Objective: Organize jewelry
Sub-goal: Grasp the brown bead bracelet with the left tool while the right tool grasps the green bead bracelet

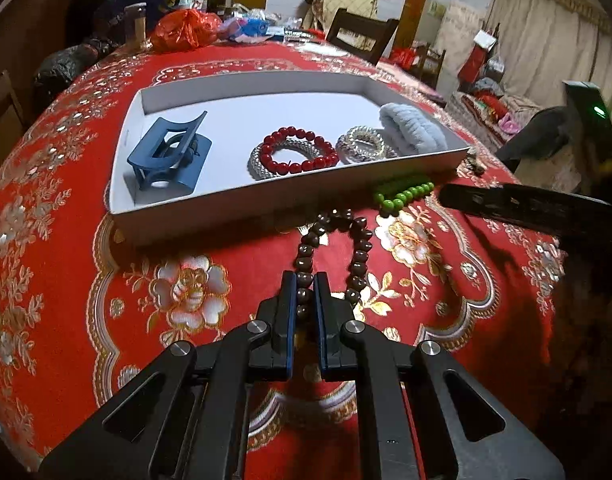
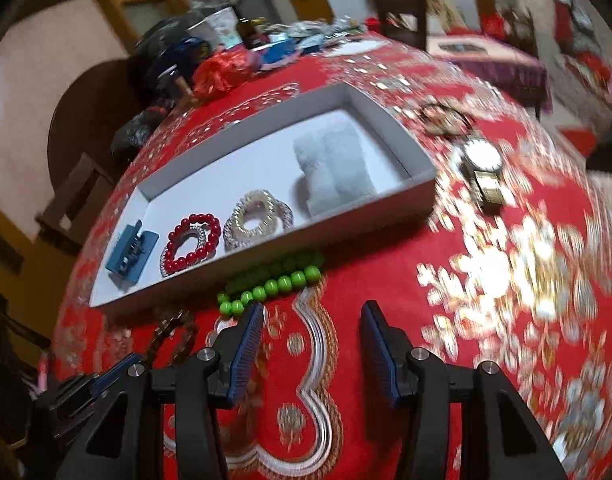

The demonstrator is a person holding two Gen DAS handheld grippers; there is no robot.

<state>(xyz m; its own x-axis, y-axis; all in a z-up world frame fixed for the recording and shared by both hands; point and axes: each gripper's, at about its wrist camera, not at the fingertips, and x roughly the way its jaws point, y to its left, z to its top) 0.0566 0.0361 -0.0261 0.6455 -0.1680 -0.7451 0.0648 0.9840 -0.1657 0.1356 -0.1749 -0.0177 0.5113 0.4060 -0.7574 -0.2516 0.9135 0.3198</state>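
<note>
My left gripper [image 1: 305, 280] is shut on a dark brown bead bracelet [image 1: 360, 246] that lies on the red tablecloth just before the white tray [image 1: 241, 212]. The tray holds a blue hair claw [image 1: 167, 156], a red bead bracelet [image 1: 301, 152] over a silver one, a pearly coil hair tie [image 1: 362, 146] and a pale blue scrunchie [image 1: 412, 128]. A green bead bracelet [image 1: 404, 194] lies against the tray's front wall. My right gripper [image 2: 312, 320] is open and empty above the cloth, just before the green bracelet [image 2: 271, 284]. The brown bracelet [image 2: 173, 332] shows blurred at its left.
A wristwatch [image 2: 482, 164] and a dark bangle [image 2: 444, 118] lie on the cloth right of the tray [image 2: 386, 204]. Bags, bottles and clutter [image 1: 185, 28] crowd the table's far end. Chairs [image 1: 362, 32] stand beyond. The right gripper's finger [image 1: 518, 204] reaches in from the right.
</note>
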